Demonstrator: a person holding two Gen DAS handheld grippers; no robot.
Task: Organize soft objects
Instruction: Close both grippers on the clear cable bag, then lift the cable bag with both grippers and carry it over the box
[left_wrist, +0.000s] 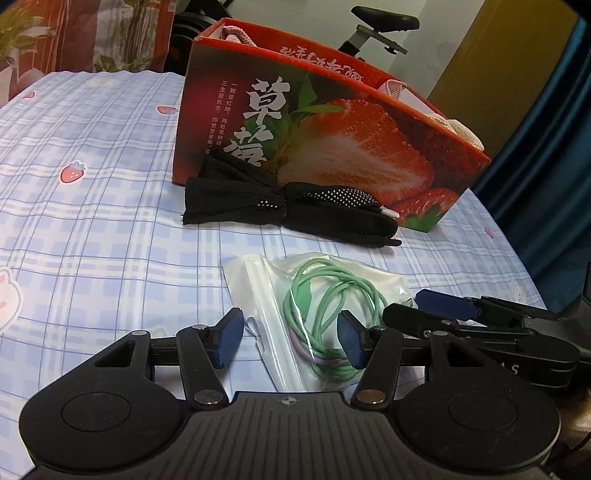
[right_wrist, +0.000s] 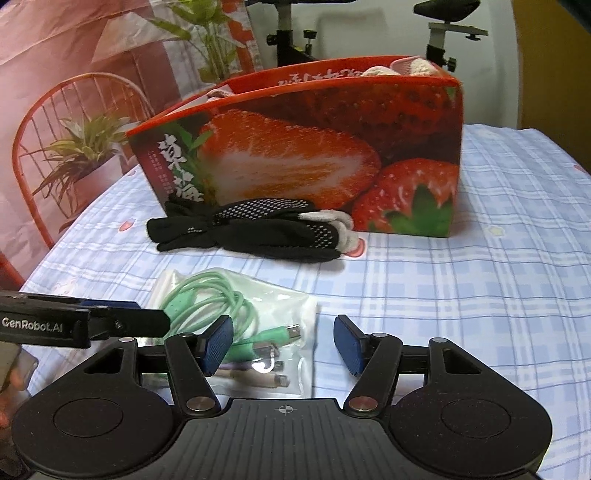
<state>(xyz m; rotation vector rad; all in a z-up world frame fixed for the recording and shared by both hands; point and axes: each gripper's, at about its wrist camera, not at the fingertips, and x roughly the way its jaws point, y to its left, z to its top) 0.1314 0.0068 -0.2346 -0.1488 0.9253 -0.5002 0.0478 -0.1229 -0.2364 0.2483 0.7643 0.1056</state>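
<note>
A clear zip bag (left_wrist: 258, 284) (right_wrist: 291, 306) holding a coiled green cable (left_wrist: 332, 295) (right_wrist: 207, 295) lies flat on the checked cloth. My left gripper (left_wrist: 291, 339) hovers over it from one side and my right gripper (right_wrist: 282, 345) from the other. Both stand open with the bag between their blue pads, and no pad visibly presses on it. Beyond the bag, black dotted gloves (left_wrist: 295, 206) (right_wrist: 251, 229) lie bundled against a red strawberry box (left_wrist: 332, 122) (right_wrist: 314, 147). Pink knitted items (left_wrist: 461, 129) (right_wrist: 406, 66) poke over the box's rim.
The blue plaid cloth with strawberry prints (left_wrist: 92, 184) (right_wrist: 498, 258) spreads wide to the left and right of the box. An exercise bike seat (left_wrist: 384, 18) stands behind the box, a dark blue curtain (left_wrist: 546, 147) hangs to its right, and a printed backdrop (right_wrist: 74, 110) hangs on the left.
</note>
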